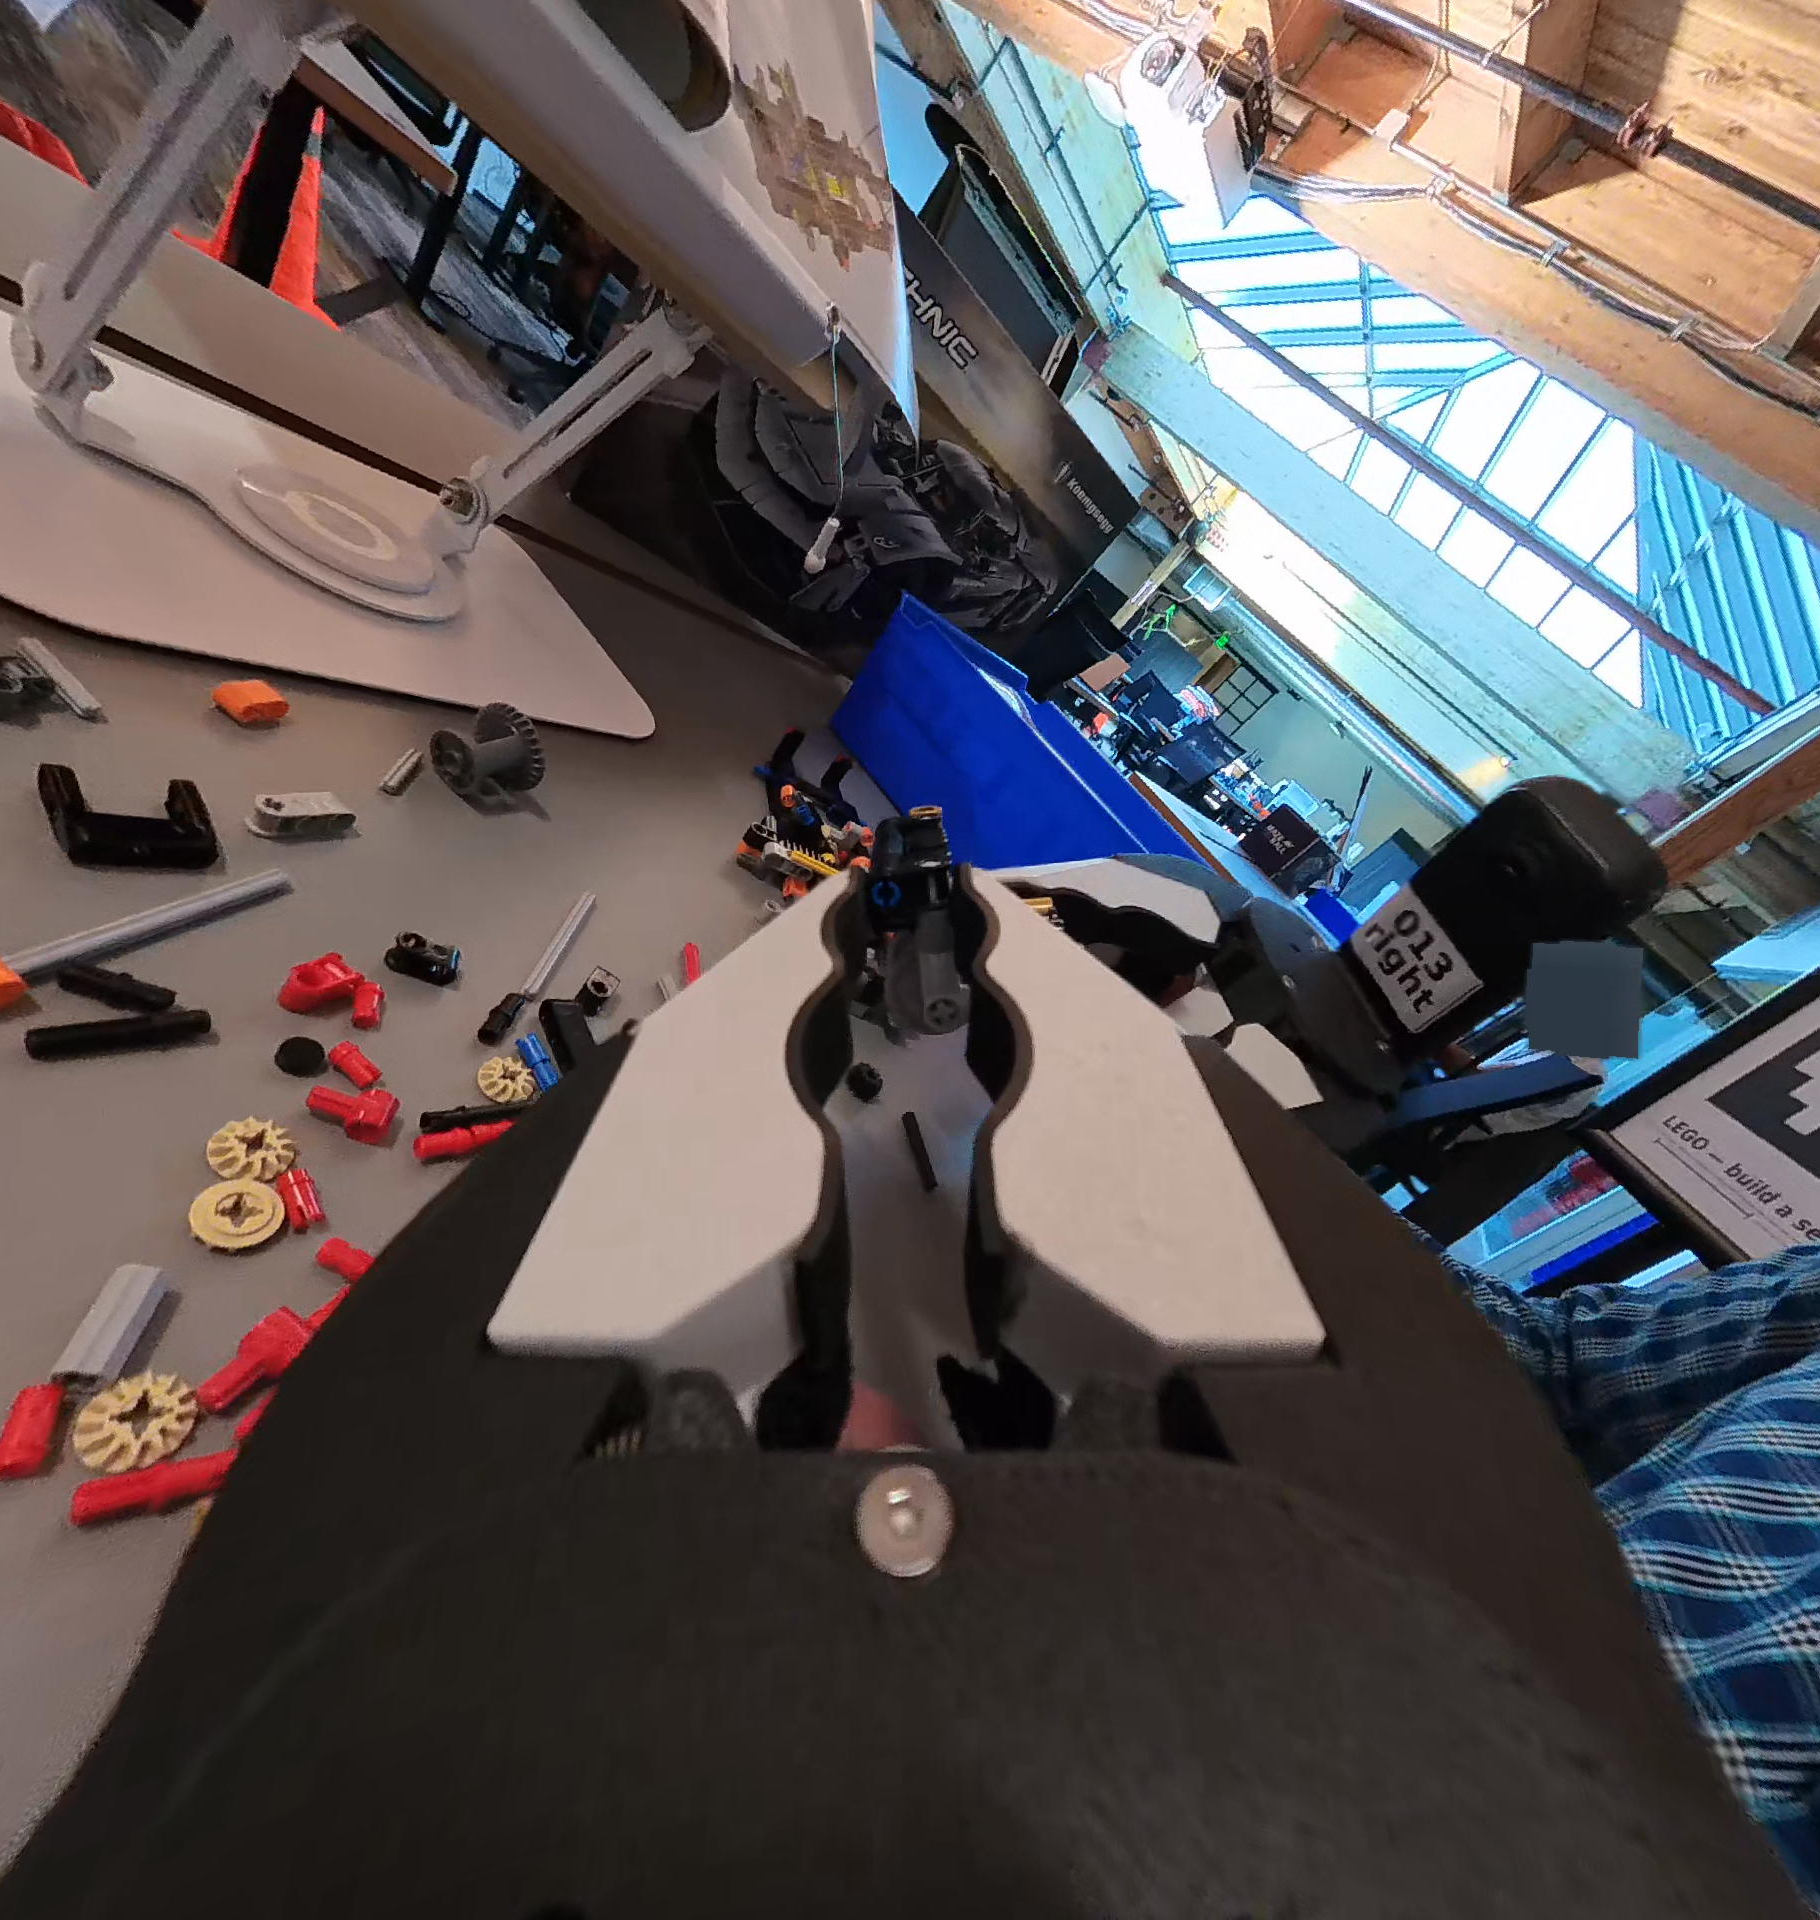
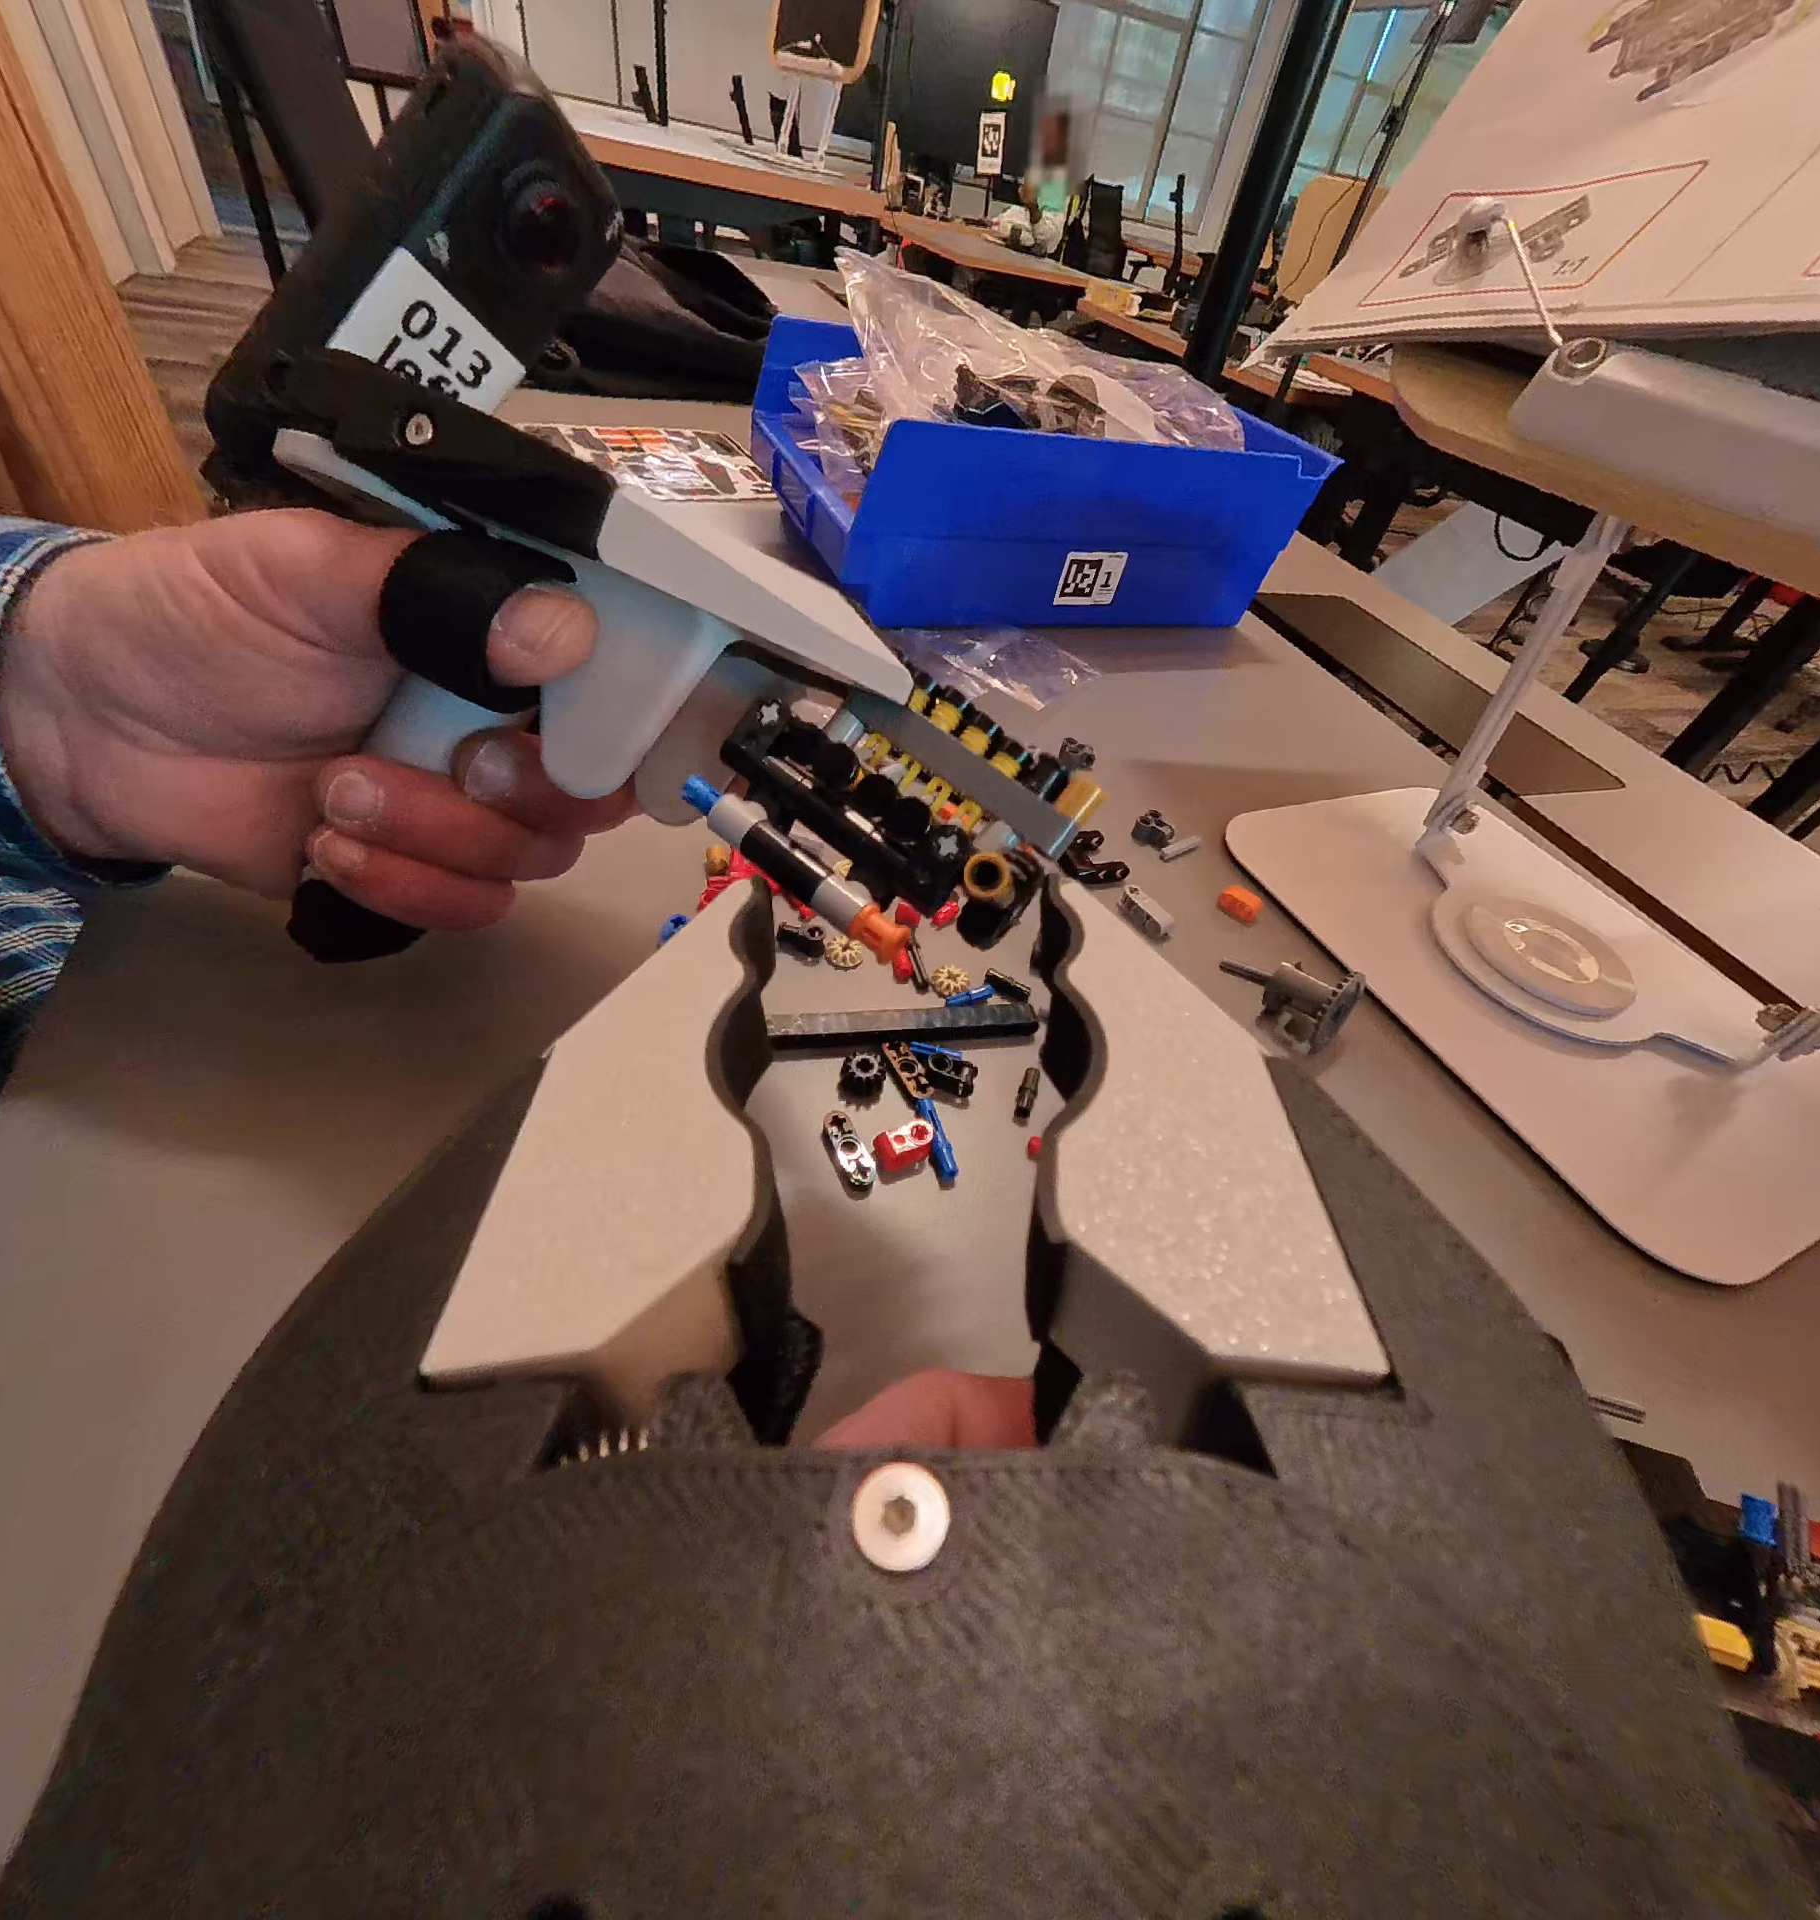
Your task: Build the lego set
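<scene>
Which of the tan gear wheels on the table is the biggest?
The tan gear nearest the camera, beside a red peg and below a grey piece; the other tan gears farther up look smaller.

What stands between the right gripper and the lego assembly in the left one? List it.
Nothing visible does. The right gripper is open, and the lego assembly, clamped in the left gripper, hangs just ahead of its tips. The loose pieces lie on the table below, out of the way.

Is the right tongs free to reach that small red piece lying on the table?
Probably yes: the right tongs are open and empty, and the red piece lies uncovered on the table just beneath them.
</scene>
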Demonstrator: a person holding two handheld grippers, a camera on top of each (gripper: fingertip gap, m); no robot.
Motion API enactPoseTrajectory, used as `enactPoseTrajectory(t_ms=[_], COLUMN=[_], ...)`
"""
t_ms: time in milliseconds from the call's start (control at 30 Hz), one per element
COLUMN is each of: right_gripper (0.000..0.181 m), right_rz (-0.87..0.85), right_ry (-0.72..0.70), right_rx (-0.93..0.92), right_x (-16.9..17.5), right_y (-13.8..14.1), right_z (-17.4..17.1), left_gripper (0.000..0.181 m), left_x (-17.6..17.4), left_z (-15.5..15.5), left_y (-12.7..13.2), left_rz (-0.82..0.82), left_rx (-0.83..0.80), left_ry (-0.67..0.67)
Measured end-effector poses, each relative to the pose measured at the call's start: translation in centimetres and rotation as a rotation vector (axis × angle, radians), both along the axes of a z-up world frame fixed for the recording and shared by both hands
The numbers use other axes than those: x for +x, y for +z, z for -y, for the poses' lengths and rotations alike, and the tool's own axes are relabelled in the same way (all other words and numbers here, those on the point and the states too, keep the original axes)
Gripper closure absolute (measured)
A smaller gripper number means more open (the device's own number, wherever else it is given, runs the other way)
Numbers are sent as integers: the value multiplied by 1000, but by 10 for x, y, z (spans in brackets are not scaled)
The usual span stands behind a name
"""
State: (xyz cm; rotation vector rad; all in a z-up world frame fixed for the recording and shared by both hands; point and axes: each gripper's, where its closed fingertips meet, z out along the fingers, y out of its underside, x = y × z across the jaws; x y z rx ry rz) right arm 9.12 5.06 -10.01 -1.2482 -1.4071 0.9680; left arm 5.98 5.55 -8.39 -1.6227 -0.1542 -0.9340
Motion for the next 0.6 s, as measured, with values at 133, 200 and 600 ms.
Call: enactPoseTrajectory(t_ms=[133, 200, 600], right_gripper=[131, 133, 126], right_rz=[-6, -1, 32], right_ry=[3, 2, 45], right_rx=[9, 27, 92], right_x=[1, 1, 2], right_y=[2, 1, -3], right_z=[0, 1, 7], left_gripper=[167, 167, 168], left_x=[0, 0, -6], left_z=[0, 0, 2], left_y=[-3, -3, -5], left_rz=[19, 19, 15], left_rx=[-9, -11, -20], left_ry=[1, 1, 10])
